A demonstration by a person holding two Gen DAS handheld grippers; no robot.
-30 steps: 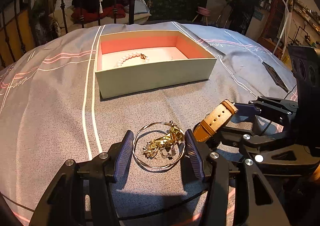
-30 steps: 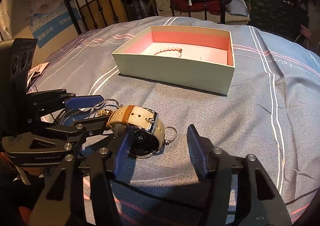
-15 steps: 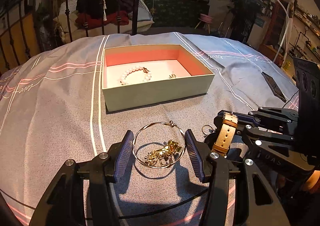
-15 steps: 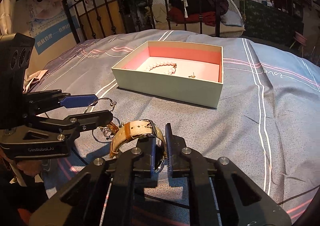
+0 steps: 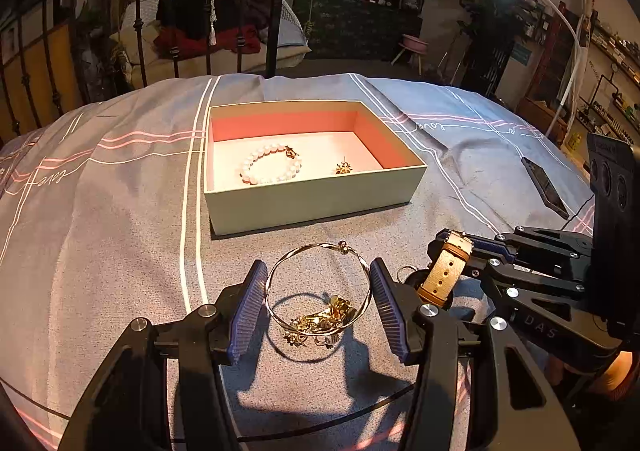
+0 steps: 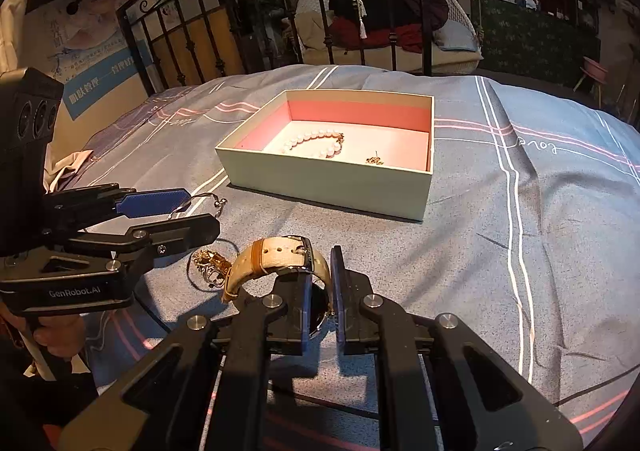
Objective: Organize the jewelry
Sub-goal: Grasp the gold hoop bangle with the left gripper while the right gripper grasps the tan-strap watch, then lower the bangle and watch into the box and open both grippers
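Right hand-held gripper [image 6: 320, 283] clamped nearly shut on a wristwatch [image 6: 280, 259] with a tan and cream strap, pads pressing the case edgewise, strap arching up to the left. Left hand-held gripper [image 5: 318, 305] about half open, blue ribbed pads [image 5: 248, 307] either side of a thin gold bangle [image 5: 318, 283] on the bed [image 5: 120, 231], whether touching it cannot be told. Inside the bangle's near arc, a tangle of gold jewelry [image 5: 320, 321]. Farther off on the grey striped bedspread, an open pale green box [image 5: 312, 197] with a pink lining; in it a pearl bracelet [image 5: 270, 167] at the left and a small gold earring [image 5: 343, 168] to its right, apart from each other. At far right on the bed, a dark phone [image 5: 544, 187] lying flat. Watch just right of the bangle, near the box's front wall yet clear of it. Behind the bed, a black iron bedframe [image 5: 176, 11].
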